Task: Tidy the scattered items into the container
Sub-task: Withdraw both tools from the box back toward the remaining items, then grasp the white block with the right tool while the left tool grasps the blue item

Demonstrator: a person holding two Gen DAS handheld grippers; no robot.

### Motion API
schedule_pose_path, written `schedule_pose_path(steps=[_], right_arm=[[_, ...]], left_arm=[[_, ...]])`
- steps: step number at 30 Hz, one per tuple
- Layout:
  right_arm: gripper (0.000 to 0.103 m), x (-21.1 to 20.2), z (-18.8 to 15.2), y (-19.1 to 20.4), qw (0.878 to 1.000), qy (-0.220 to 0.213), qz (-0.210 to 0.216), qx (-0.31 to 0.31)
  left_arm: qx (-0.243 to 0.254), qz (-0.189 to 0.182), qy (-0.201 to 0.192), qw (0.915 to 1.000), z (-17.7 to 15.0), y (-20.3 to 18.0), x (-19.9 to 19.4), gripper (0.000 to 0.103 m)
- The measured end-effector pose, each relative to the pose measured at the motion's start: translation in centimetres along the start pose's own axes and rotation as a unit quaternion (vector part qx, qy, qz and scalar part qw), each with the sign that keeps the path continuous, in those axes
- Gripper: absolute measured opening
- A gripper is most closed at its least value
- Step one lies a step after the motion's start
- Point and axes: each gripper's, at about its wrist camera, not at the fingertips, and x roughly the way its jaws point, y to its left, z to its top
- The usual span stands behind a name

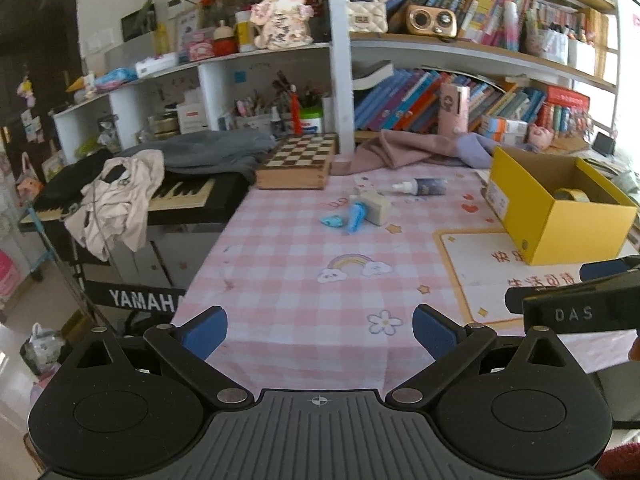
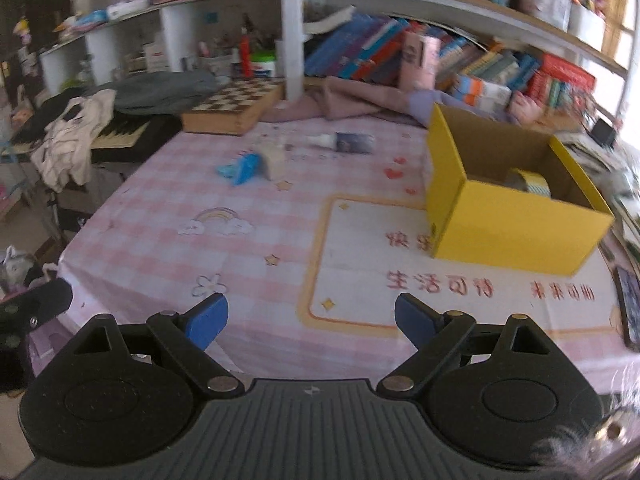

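An open yellow cardboard box (image 1: 560,220) (image 2: 508,224) stands on the right of the pink checked tablecloth, with a roll of tape (image 1: 571,195) (image 2: 530,182) inside. Farther back lie a small bottle (image 1: 424,186) (image 2: 344,142), a beige block (image 1: 376,208) (image 2: 274,160) and blue plastic pieces (image 1: 354,216) (image 2: 240,170). My left gripper (image 1: 320,330) hangs open and empty over the near cloth. My right gripper (image 2: 311,318) is also open with nothing between its blue pads. The right gripper's black body (image 1: 580,308) shows at the right edge of the left wrist view.
A wooden chessboard box (image 1: 298,162) (image 2: 236,106) and crumpled cloth (image 1: 400,150) lie at the table's back. A keyboard (image 1: 176,196) draped with clothes stands left of the table. Bookshelves (image 1: 460,92) rise behind. A dark flat object (image 2: 628,304) lies at the right table edge.
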Motion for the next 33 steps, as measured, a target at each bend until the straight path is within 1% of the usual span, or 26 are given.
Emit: schedule_pose_path(steps=[4,10,14,19,22,23,26,29,33], right_arm=[[0.091,-0.1,0.2,1.1,0.999,-0.025,0.016,-0.027],[0.091,-0.8,0.1,1.9,0.996,-0.049,0.026,-0.071],[0.091,-0.6,0.0,1.2,0.996,-0.048,0.021,-0.074],[0.091,0.9,0.2,0.0,0.997,-0.036,0.019,-0.063],[0.090,2.2,1.0,-0.8,0.998,-0.035,0.020,-0.054],[0.088,2.7,1.4,-1.0,0.998,-0.034,0.020,-0.050],[0.087,4.2,2.8,-2.0,0.998,-0.035,0.020,-0.039],[0.081,6.1,4.5,-3.0,0.999,-0.031,0.024,-0.030],[0.077,8.6,6.9,-4.0,0.998,-0.028,0.036,-0.031]], left_arm=[[-0.016,0.010,-0.003,0.9998,0.1,0.9,0.3,0.101],[-0.024,0.004,-0.007,0.9997,0.1,0.8,0.9,0.101],[-0.025,-0.009,-0.005,0.9996,0.2,0.0,1.8,0.101],[-0.019,-0.020,0.005,0.9996,0.5,-1.1,3.3,0.101],[-0.011,-0.024,0.010,0.9996,1.0,-1.7,4.5,0.100],[-0.008,-0.024,0.011,0.9996,1.4,-1.9,5.0,0.100],[-0.006,-0.026,0.009,0.9996,2.3,-2.3,6.4,0.100],[-0.006,-0.023,0.019,0.9995,3.3,-2.8,8.5,0.099],[-0.008,-0.017,0.027,0.9995,4.5,-3.2,11.2,0.099]])
